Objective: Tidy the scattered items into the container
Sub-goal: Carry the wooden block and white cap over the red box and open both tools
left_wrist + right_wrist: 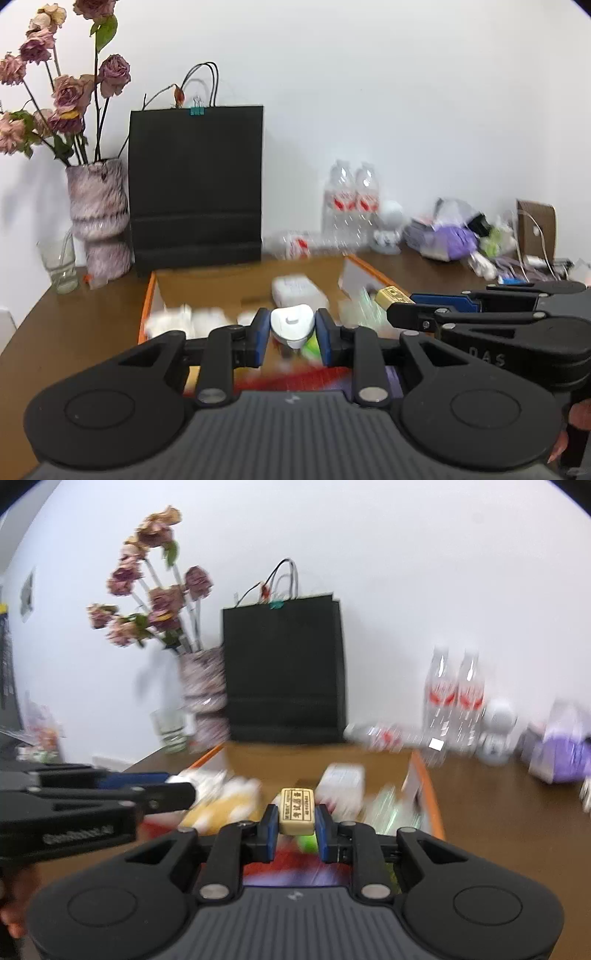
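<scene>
We've got both grippers loaded and hovering over the container point(147, 295), an orange-edged cardboard box on the wooden table point(74, 332). Left gripper point(291, 332): jaws narrow, pinching a small white rounded gadget point(291, 323) btw the blue pads. Right gripper point(296, 821): jaws narrow too, clamped on a cream eraser-like block point(296, 808) w/ printed characters. Both items sit above the box's near half, not yet let go, so we judge these two drops as the step in hand. Inside the box already: a white packet point(341, 782) toward the back, some white bits at left, sth green and red below the jaws, all too blurred to name. So a fair share looks done. What's left is hard to say: the clutter at the far right of the table (purple pack point(448, 240), cables etc.) and the water bottles point(351, 199) near the wall may or may not count as scattered items. Black paper bag point(195, 181) and flower vase point(98, 218) stand behind the box, prob. not part of it.
</scene>
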### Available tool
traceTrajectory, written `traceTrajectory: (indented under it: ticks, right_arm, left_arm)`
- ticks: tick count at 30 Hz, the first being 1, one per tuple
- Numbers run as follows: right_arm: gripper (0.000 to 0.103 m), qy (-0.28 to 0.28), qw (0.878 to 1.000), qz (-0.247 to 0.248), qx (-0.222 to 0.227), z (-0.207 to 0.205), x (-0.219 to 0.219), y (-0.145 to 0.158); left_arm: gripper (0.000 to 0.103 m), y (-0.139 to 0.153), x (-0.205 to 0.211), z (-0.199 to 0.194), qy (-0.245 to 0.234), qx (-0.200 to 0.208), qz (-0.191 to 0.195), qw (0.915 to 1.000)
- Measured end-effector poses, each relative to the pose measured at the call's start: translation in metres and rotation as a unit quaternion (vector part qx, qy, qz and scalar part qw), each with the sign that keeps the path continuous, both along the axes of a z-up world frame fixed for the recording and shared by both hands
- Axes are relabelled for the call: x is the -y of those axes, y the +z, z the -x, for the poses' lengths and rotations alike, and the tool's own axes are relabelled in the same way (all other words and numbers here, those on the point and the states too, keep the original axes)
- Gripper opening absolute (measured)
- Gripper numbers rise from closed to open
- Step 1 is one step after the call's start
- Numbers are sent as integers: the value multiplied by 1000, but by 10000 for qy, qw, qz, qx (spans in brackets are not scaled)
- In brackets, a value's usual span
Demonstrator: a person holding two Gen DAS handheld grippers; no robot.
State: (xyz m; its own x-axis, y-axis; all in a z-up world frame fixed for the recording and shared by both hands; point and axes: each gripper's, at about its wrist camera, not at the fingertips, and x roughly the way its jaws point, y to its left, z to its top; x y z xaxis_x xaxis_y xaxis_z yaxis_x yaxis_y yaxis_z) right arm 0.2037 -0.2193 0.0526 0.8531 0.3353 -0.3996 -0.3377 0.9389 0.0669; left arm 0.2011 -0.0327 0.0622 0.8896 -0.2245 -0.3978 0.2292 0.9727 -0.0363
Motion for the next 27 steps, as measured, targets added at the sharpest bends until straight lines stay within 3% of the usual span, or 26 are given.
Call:
traceTrajectory:
  ticks: [6, 13, 14, 15, 18, 20, 21, 23, 27]
  right_arm:
    - [20, -214, 9988, -146, -405, -90, -5, -13]
    - [20, -175, 9966, 251, -764, -145, -16, -48]
    - [25, -172, 9962, 276, -805, -148, -16, -52]
    - [40, -179, 9958, 286, -850, -152, -16, -54]
    - [63, -253, 9961, 221, -812, -149, -10, -52]
    - [74, -218, 9972, 20, -711, -139, -2, -42]
    - [84, -208, 9978, -104, -625, -132, 3, -35]
    - [91, -190, 9985, -284, -434, -116, 12, -22]
    - [98, -31, 9990, -400, -171, -73, 20, -4]
  left_arm:
    - [27, -25, 0, -85, 374, -426, 260, 9981]
    - [28, -63, -3, -135, 383, -762, 266, 9960]
    - [32, -66, -4, -136, 405, -777, 283, 9958]
    - [38, -67, -5, -136, 425, -772, 295, 9957]
    - [58, -59, -9, -124, 608, -548, 187, 9965]
    - [83, -47, -15, -109, 745, -289, 211, 9966]
    - [88, -40, -20, -99, 769, -139, 268, 9966]
    - [101, -26, -31, -75, 740, 117, 418, 9963]
    - [103, -9, -51, -28, 816, 402, 461, 9948]
